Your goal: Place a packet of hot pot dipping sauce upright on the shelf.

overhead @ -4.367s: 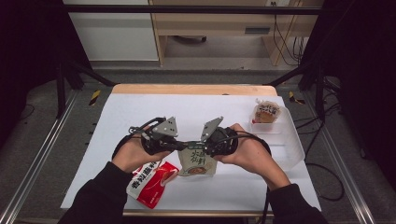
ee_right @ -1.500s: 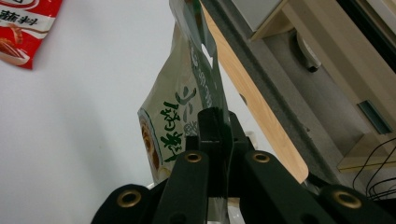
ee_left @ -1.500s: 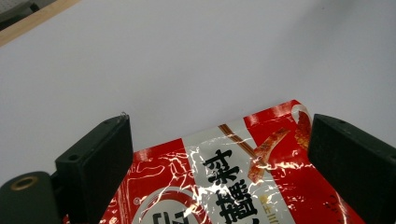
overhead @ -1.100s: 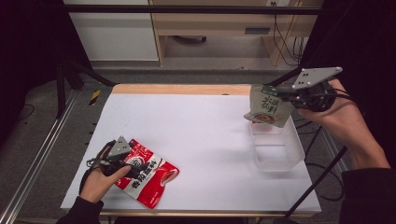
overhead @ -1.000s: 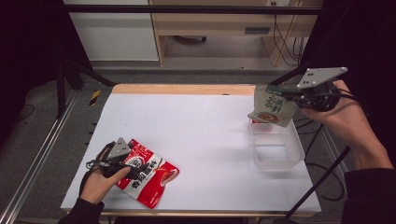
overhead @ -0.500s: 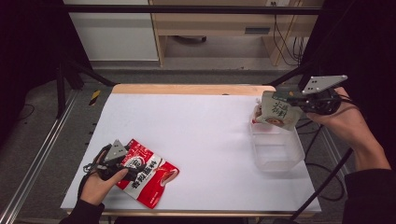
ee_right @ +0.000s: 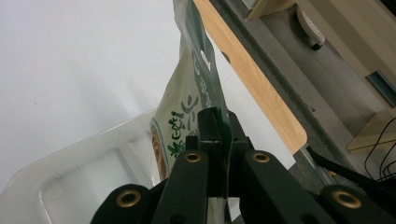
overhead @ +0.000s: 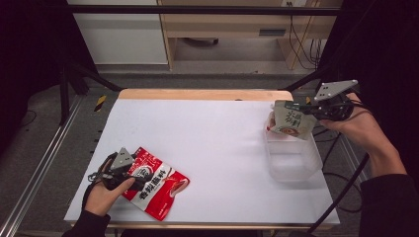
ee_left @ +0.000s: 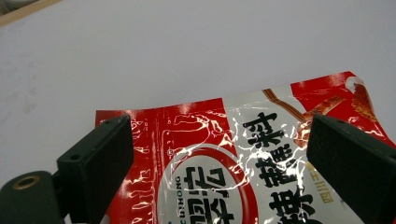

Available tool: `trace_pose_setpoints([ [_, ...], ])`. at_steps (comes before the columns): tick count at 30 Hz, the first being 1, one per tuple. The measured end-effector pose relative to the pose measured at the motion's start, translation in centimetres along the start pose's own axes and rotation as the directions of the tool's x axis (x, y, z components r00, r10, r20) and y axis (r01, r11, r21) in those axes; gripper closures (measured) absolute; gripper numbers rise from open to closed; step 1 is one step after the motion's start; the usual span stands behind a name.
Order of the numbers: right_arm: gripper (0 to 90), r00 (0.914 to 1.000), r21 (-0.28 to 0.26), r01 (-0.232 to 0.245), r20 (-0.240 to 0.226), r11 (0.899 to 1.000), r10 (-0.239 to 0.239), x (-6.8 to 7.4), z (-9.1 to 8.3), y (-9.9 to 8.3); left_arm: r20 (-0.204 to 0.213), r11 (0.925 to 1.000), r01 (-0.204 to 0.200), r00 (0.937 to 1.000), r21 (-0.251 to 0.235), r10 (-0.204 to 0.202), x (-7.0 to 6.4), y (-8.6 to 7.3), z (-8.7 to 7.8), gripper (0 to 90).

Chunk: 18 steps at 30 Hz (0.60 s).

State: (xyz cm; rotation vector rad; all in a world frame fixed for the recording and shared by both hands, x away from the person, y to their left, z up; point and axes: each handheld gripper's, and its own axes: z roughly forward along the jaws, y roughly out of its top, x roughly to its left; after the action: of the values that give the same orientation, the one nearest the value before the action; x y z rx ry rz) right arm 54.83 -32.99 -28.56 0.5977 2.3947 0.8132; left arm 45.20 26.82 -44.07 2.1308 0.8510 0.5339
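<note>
White tabletop, two snack pouches, one clear tub waiting at the right edge.

At the far right the right gripper [overhead: 302,107] has its jaws pinched tight on the top seam of the green-and-cream pouch [overhead: 291,123], which hangs tilted above the back rim of the clear plastic container [overhead: 292,160]. To place it well, I would lower it until its bottom edge is inside the walls, lay it flat, and only then release, since a tilted pouch may catch the rim. The left gripper [ee_left: 219,154], jaws wide, straddles the red snack pouch [overhead: 155,181] lying flat near the front left of the white table [overhead: 207,143].
</note>
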Motion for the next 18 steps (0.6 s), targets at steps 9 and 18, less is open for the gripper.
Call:
trace_pose_setpoints([
  [9, 90.0, 0.9998, 0.021, -0.007, -0.017, 1.0, 0.008, 0.0, 1.4, -0.3, 0.002, 1.0, -0.001, 1.0, 0.0, 0.001, 0.0, 0.0, -0.1, 7.7],
  [18, 90.0, 0.9987, 0.012, -0.038, -0.033, 0.999, 0.038, 0.4, 2.8, -1.4, 0.001, 1.0, -0.003, 1.0, 0.001, 0.003, -0.1, 0.0, 0.0, 7.8],
])
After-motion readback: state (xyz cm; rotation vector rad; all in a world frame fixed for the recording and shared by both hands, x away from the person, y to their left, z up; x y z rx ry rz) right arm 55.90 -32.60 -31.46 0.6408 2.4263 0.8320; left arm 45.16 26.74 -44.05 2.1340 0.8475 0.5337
